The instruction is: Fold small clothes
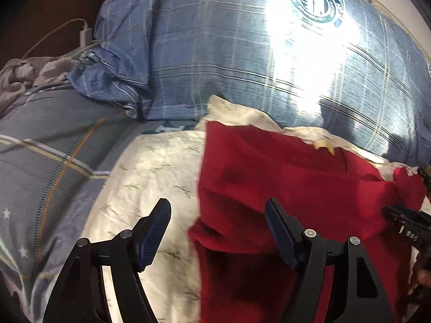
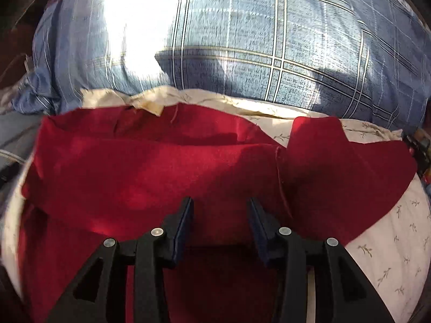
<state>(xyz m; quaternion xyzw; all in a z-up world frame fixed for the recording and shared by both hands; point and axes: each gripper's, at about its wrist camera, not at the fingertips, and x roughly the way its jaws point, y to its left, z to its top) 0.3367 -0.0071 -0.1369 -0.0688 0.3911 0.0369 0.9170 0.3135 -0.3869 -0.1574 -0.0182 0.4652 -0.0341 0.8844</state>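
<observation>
left wrist view: left gripper (image 1: 218, 211) spread wide, nothing between the pads, hanging over the bed. red cloth (image 1: 296, 177) lies ahead and to the right of it, flat on the cream sheet (image 1: 150, 177); the cloth's left edge runs up between the two fingers, so the right finger sits over red and the left finger over bare sheet. the cloth's near part appears doubled over, with a fold line across just ahead of the fingers. its long axis runs left to right across the view, toward the right gripper (image 1: 404, 223), whose black tip shows at the far right edge over the cloth's other end. plaid pillow (image 1: 242, 53) behind, sun glare on it; grey quilt (image 1: 54, 148) off to the left. right wrist view: right gripper (image 2: 219, 207) partly spread, pads apart and clear of the fabric, no pinch; red cloth (image 2: 161, 161) directly under and ahead of it, filling the middle of the view. a red flap (image 2: 350, 161) sticks out to the right, unfolded, on the cream sheet (image 2: 390, 242). pillow (image 2: 269, 40) beyond. judgement: the right gripper is centred on the cloth and nearer that loose flap; the left one stands at the left edge. the next fold likely turns on that flap, reached to the right.
</observation>
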